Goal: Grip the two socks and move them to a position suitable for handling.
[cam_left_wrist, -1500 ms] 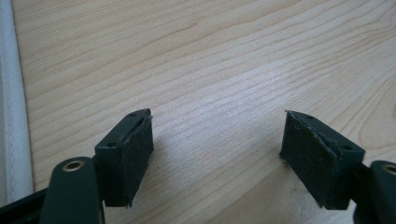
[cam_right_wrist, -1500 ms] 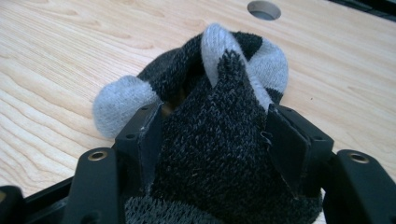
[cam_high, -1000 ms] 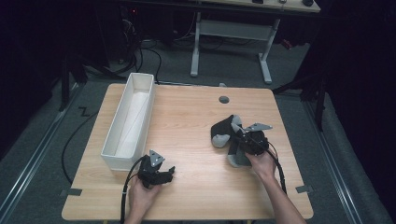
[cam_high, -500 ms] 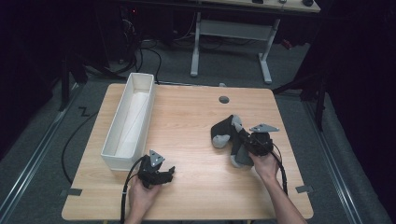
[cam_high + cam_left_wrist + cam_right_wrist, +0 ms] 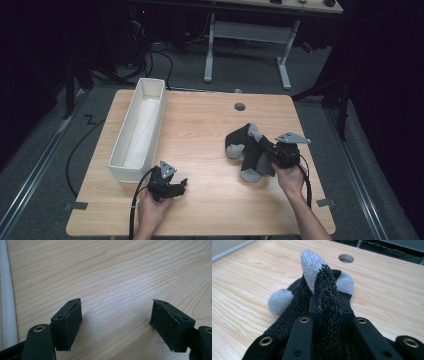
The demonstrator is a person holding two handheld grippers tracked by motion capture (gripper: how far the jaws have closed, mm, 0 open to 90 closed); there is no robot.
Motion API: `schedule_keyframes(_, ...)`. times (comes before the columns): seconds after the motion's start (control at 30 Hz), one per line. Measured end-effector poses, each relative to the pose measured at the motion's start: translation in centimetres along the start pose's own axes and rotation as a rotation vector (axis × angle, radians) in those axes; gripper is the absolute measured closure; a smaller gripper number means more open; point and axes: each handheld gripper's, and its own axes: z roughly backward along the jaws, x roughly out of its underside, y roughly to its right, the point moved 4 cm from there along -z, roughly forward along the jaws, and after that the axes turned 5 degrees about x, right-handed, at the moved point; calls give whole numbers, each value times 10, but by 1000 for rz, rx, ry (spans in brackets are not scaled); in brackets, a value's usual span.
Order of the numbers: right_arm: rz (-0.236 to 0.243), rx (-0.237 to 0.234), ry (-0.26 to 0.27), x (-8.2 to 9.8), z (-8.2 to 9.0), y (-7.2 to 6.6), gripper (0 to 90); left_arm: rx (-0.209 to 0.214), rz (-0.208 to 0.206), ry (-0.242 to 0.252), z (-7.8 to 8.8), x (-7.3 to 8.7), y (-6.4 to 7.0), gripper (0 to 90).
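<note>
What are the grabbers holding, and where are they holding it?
The right gripper pinches a dark sock at a raised fold just below its grey tip. The left gripper holds nothing.

Dim lab, wood table (image 5: 210,125), floor cables (image 5: 150,55)

High cam overlooks table (image 5: 200,125); gripper cams sit close, sharing tabletop.

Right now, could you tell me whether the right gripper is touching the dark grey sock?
Touching. In the right gripper view, the right gripper has its two black jaws pinched on a fold of the dark grey sock, with knit fabric bulging up between them.
</note>
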Motion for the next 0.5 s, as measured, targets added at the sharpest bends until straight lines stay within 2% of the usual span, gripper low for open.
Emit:
schedule_keyframes(0.17, -4, -12, 31, -4, 9, -2, 785, 0, 0, 0, 0, 0, 0, 253)
schedule_keyframes(0.27, 9, -23, 52, -8, 16, -5, 785, 0, 0, 0, 0, 0, 0, 253)
schedule_keyframes(0.5, 42, -67, 96, -20, 28, -24, 785, 0, -1, -1, 0, 0, 0, 253)
